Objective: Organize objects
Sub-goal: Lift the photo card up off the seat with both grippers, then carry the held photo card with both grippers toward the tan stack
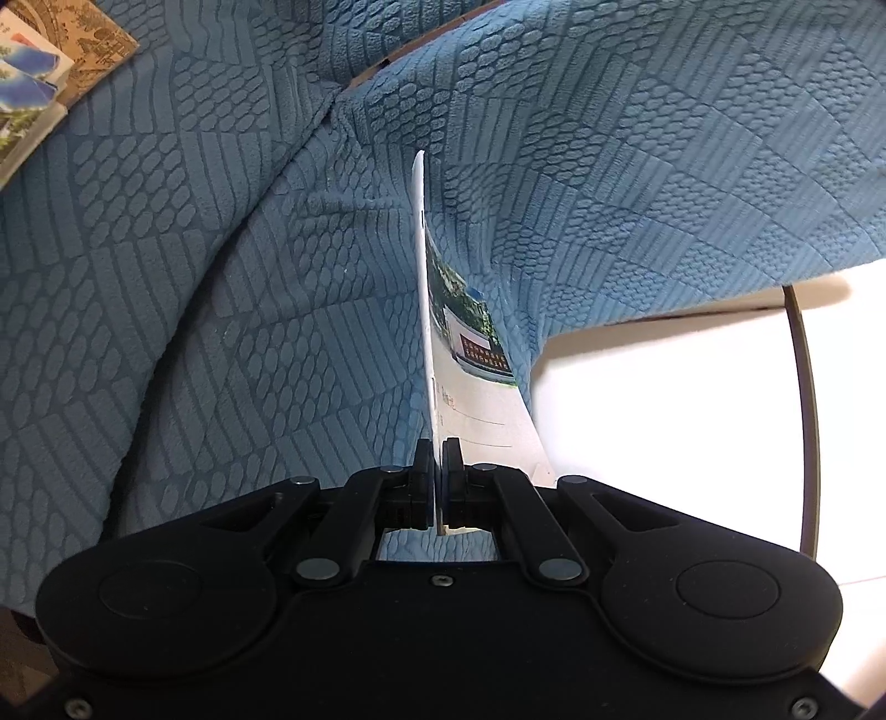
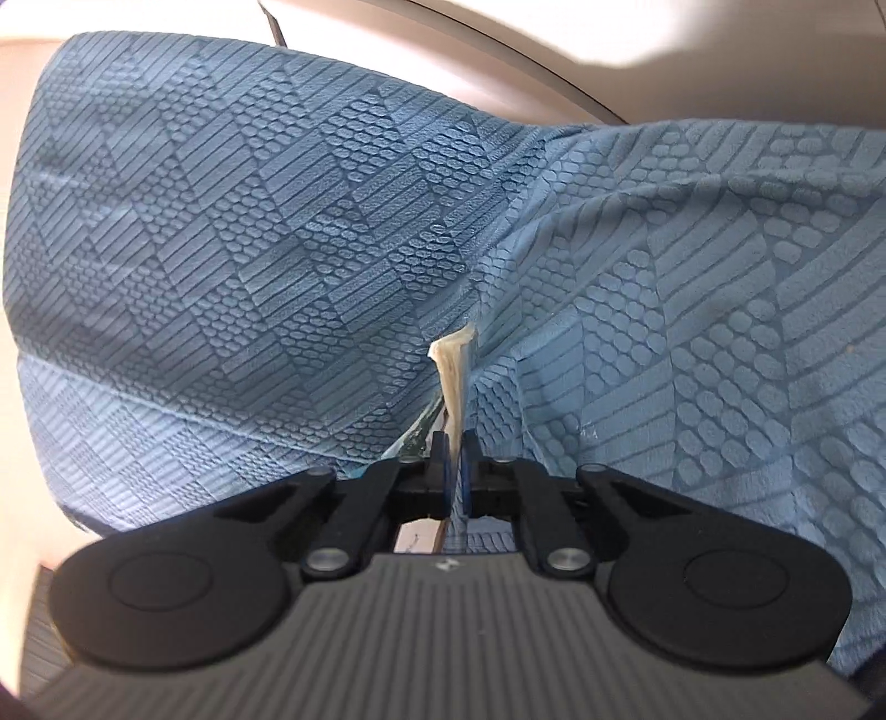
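Observation:
My left gripper (image 1: 438, 450) is shut on a thin white postcard (image 1: 476, 399), which I see almost edge-on. Its right face carries a photo of a building and some ruled lines. The card stands upright over a blue textured cloth (image 1: 221, 277). In the right wrist view my right gripper (image 2: 454, 443) is shut on a thin stack of cards (image 2: 455, 371) with cream edges, also edge-on, held above the same blue cloth (image 2: 277, 221). A fold of that cloth lies close by the right pad; I cannot tell whether it is pinched too.
More printed cards (image 1: 27, 83) lie on a brown patterned board (image 1: 99, 39) at the far left corner of the cloth. The cloth's edge drops to a white floor (image 1: 664, 415), where a dark curved bar (image 1: 808, 415) runs. Folds ridge the cloth.

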The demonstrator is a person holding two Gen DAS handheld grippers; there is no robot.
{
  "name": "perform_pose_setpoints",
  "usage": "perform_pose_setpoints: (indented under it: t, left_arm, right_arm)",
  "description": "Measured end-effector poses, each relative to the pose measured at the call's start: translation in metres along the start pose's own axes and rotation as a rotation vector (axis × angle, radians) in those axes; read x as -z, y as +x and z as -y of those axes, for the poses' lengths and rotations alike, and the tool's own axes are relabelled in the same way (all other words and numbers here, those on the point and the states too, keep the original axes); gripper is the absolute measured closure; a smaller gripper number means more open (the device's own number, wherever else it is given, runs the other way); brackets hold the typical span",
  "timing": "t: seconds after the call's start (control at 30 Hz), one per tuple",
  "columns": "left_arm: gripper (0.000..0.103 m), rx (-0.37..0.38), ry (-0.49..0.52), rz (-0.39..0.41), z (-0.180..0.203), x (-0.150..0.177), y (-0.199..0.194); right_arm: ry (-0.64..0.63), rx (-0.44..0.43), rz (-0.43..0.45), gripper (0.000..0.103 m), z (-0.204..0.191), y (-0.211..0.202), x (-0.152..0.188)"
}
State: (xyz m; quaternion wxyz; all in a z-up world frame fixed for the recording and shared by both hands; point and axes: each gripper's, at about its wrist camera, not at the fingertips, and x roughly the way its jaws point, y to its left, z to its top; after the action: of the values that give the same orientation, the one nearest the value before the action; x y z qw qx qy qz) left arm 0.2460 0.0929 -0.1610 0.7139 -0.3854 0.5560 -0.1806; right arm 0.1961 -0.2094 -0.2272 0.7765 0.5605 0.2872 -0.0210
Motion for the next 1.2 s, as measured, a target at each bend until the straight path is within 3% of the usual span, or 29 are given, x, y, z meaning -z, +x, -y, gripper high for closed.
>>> perform_pose_setpoints:
  t: [0.3, 0.53, 0.8, 1.2]
  left_arm:
    - [0.101, 0.011, -0.029, -0.022, -0.007, 0.008, -0.024]
    - [0.101, 0.04, -0.064, -0.014, -0.006, 0.009, -0.056]
    - [0.101, 0.081, -0.037, 0.018, 0.0, 0.004, -0.102]
    - [0.101, 0.087, -0.01, 0.065, 0.0, 0.0, -0.155]
  right_arm:
    - [-0.063, 0.07, -0.006, 0.097, -0.013, -0.02, 0.014]
    - [-0.137, 0.083, 0.001, 0.097, -0.046, -0.041, 0.028]
    - [-0.181, 0.06, 0.028, 0.097, -0.076, -0.064, 0.05]
    - [-0.231, 0.036, 0.019, 0.097, -0.108, -0.078, 0.077]
